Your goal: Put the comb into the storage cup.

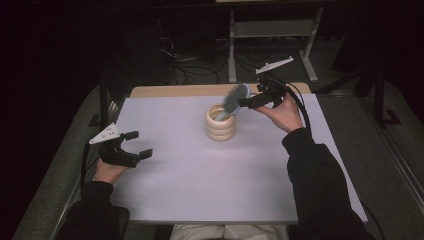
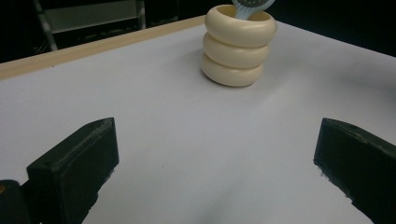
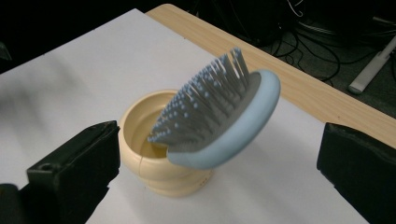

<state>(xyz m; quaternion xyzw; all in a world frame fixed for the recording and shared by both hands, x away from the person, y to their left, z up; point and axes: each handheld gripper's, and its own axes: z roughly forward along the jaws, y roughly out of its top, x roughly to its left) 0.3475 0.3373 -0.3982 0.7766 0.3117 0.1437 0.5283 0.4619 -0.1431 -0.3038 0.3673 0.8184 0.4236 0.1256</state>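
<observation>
Black jaws of the right gripper (image 3: 219,154) stand wide apart and hold nothing, flanking the blue hairbrush (image 3: 224,119) — its handle sits in the cream ribbed cup (image 3: 156,163) near the table's far edge, head leaning out. Risk: top-heavy, the brush may tip the cup or be clipped by a jaw; the left gripper (image 1: 131,146) — open, empty — rests well apart.

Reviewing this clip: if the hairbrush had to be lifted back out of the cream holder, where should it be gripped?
Grip the hairbrush across its blue head rim, coming from the right: its handle sits inside the cream holder, and the head leans out rightward, clear of it.
</observation>
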